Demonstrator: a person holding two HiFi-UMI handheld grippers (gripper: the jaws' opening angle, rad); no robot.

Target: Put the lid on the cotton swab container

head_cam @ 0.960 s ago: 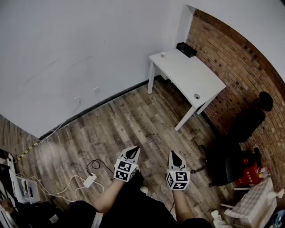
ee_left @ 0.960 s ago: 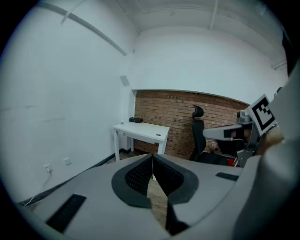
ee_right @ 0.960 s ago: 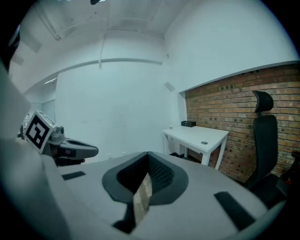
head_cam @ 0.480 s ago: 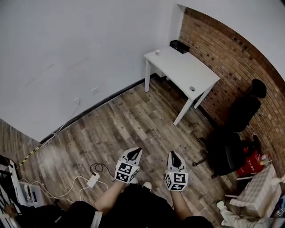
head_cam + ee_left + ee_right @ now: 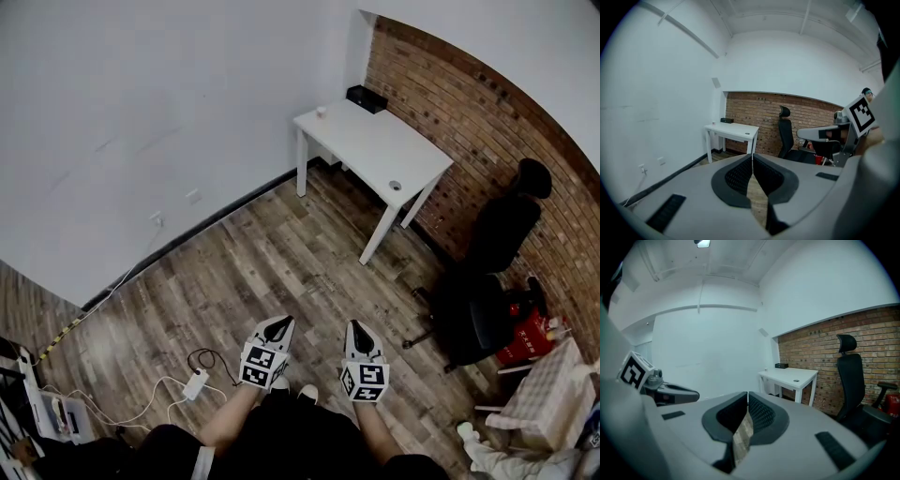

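On the left, a white plug box [image 5: 194,384] with cords lies on the wood floor [image 5: 281,253]. Next is the left hand-held gripper [image 5: 278,322], held low, its jaws pressed together with nothing in them. Just beside it, the right hand-held gripper [image 5: 356,327] is closed tight too and holds nothing. Far off, by the brick wall [image 5: 450,103], stands a white desk [image 5: 375,150]. A small white thing [image 5: 322,111], a black box [image 5: 366,97] and a small round thing [image 5: 395,185] sit on it, too small to tell which is the swab container or lid. A black chair [image 5: 502,234] stands on the right.
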